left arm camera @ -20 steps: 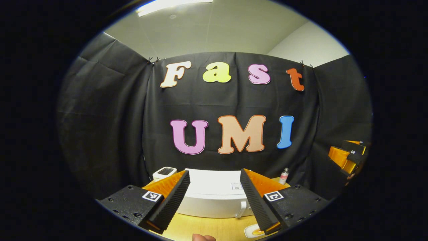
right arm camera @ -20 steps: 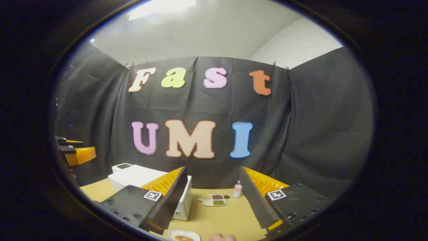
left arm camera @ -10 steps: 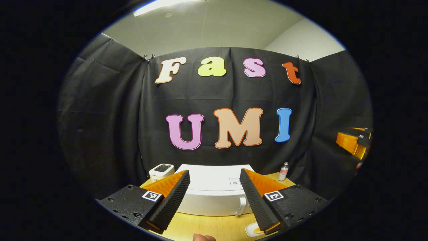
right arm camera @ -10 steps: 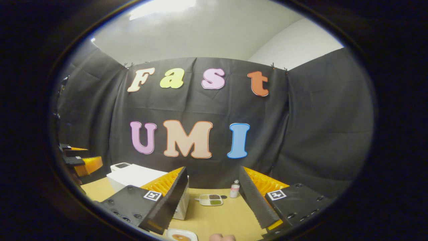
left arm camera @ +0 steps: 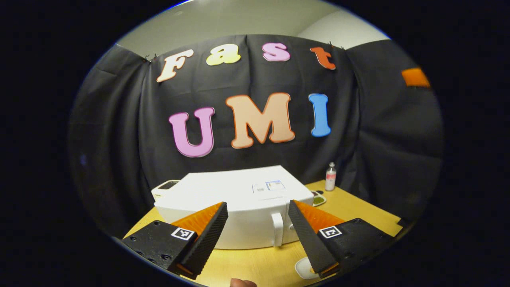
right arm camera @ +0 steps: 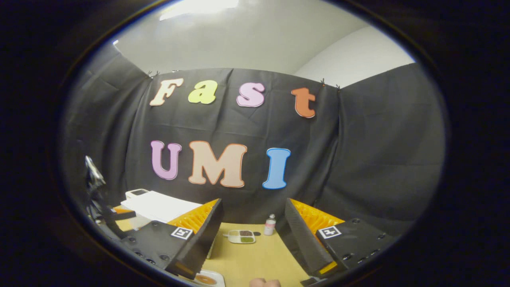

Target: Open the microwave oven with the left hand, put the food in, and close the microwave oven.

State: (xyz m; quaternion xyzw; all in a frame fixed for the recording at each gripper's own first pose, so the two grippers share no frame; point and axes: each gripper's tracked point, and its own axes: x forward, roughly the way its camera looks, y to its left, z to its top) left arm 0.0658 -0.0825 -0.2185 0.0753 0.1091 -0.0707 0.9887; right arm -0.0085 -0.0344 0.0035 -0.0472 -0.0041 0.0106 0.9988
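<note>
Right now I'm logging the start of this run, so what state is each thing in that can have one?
microwave oven: door shut, handle untouched.
left gripper: open, fingers apart, holding nothing, in front of the door handle.
right gripper: open, holding nothing, above the table.
small bottle: upright, cap on.
sectioned dish: flat on the table, filled.

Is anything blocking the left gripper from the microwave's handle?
Nothing visible does. In the left gripper view, the open left gripper faces the white microwave oven, and its handle shows in the gap between the fingers, with bare table in front.
</note>
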